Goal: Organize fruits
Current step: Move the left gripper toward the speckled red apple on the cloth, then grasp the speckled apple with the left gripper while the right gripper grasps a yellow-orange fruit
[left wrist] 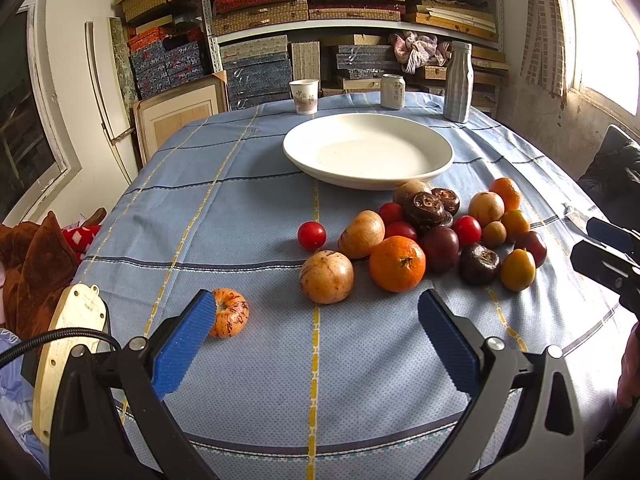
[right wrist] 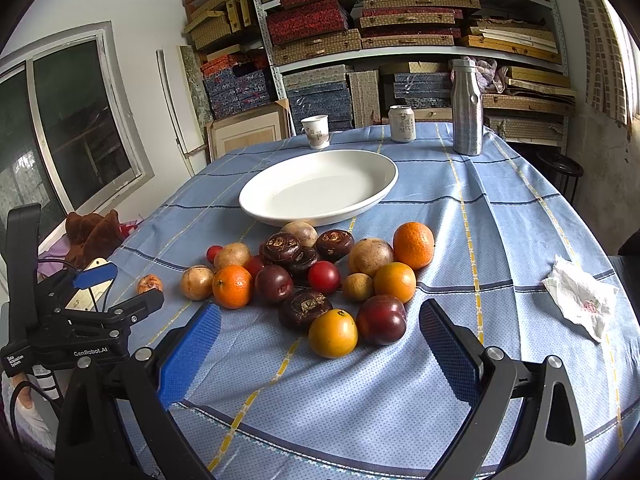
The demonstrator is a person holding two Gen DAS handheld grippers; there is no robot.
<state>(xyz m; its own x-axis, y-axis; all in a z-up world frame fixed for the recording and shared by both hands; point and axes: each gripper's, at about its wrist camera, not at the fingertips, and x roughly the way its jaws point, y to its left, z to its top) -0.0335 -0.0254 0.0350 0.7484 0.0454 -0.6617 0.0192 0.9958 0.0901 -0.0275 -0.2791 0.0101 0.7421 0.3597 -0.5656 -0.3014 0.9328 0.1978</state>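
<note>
A pile of several fruits lies on the blue checked tablecloth in front of an empty white plate. It holds an orange, brown passion fruits, red tomatoes, dark water chestnuts, a yellow fruit and a dark plum. A small striped apple lies apart at the left. My left gripper is open and empty above the cloth near the apple. My right gripper is open and empty, its fingers either side of the yellow fruit and plum.
A paper cup, a can and a silver bottle stand behind the plate. A crumpled tissue lies at the right. Shelves of boxes fill the back wall. A brown cushion lies off the table's left edge.
</note>
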